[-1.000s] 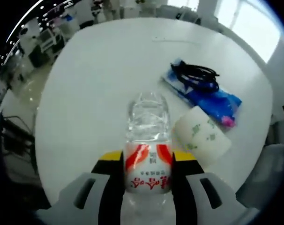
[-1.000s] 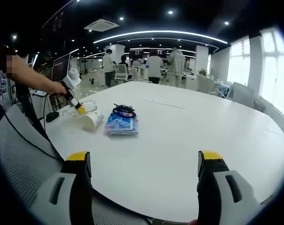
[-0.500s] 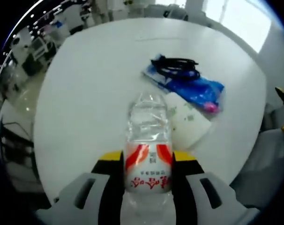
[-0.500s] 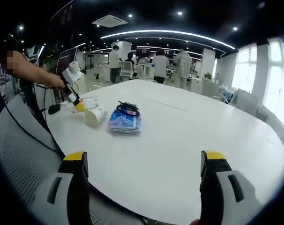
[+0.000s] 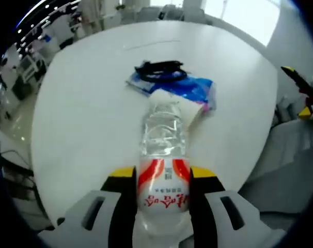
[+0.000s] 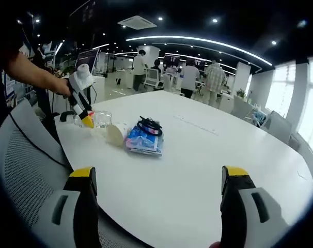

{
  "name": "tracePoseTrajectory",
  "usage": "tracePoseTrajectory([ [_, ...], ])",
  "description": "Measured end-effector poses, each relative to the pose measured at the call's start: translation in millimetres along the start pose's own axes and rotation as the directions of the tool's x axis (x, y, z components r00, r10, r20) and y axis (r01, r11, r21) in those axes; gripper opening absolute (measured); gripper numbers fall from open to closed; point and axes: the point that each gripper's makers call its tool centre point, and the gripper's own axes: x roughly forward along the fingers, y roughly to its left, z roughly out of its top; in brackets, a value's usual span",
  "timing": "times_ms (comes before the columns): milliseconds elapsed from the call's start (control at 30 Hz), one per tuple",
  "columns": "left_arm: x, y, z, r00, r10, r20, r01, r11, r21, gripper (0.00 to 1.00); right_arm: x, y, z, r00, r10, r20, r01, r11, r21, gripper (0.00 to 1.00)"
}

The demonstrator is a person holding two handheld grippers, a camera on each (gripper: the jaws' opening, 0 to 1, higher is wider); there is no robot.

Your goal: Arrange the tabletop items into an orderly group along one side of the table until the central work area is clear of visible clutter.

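A clear plastic water bottle (image 5: 163, 170) with a red and white label is pinched between the two yellow-tipped jaws of the left gripper (image 5: 163, 181), its body pointing straight ahead along the jaws in the left gripper view. Just beyond the far end of the bottle a white paper roll (image 5: 183, 107) lies on its side on the round white table (image 5: 84, 113), partly hidden behind the bottle. Past the roll, and touching it or nearly so, a blue plastic packet (image 5: 190, 89) is seen flat on the table, with a coiled black cable (image 5: 160, 69) resting on its far end. At the right edge of this view the right gripper (image 5: 300, 93) comes in, off the table's edge.

In the right gripper view the right gripper (image 6: 159, 178) is held with its jaws spread wide and nothing between them, above the near edge of the table (image 6: 208, 165). Well ahead and to the left, the left gripper (image 6: 87, 120) is seen held by a person's hand (image 6: 61, 87), with the water bottle (image 6: 101, 120) in its jaws low over the table. Just beside the bottle lie the white paper roll (image 6: 116, 133), then the blue packet (image 6: 143, 142) with the black cable (image 6: 149, 125) on top, all grouped close together. A mesh-backed chair (image 6: 27, 165) stands at the left of the jaws, beside the table.
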Motion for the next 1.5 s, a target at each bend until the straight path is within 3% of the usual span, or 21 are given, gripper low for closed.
tracePoseTrajectory([
  [133,4,-22.6,2.2,0.999,-0.05,0.0,0.05,0.996,0.078,0.35,1,4,0.1,1.0,0.023,-0.004,-0.023,1.0,-0.007,1.0],
  [467,18,-53.3,-4.7,0.992,-0.126,-0.03,0.13,0.978,0.163,0.36,5,6,1.6,0.999,0.043,-0.007,-0.043,0.999,-0.021,1.0],
  [700,28,-69.3,-16.5,0.984,-0.162,-0.068,0.174,0.952,0.25,0.36,10,11,2.1,0.998,0.069,-0.015,-0.07,0.997,-0.043,1.0],
  [833,33,-76.1,-20.2,0.981,-0.178,-0.081,0.195,0.929,0.313,0.36,15,15,4.7,0.996,0.09,-0.017,-0.091,0.994,-0.058,1.0],
  [1000,38,-89.8,-26.3,0.967,-0.236,-0.099,0.256,0.874,0.413,0.36,23,21,5.5,0.992,0.122,-0.024,-0.124,0.99,-0.071,1.0],
  [1133,40,-104.2,-25.3,0.951,-0.292,-0.099,0.305,0.84,0.449,0.36,26,24,4.0,0.99,0.142,-0.029,-0.143,0.987,-0.076,1.0],
  [1500,48,-116.3,-14.8,0.939,-0.33,-0.1,0.335,0.8,0.499,0.37,29,33,-3.1,0.983,0.174,-0.057,-0.179,0.98,-0.087,0.98],
])
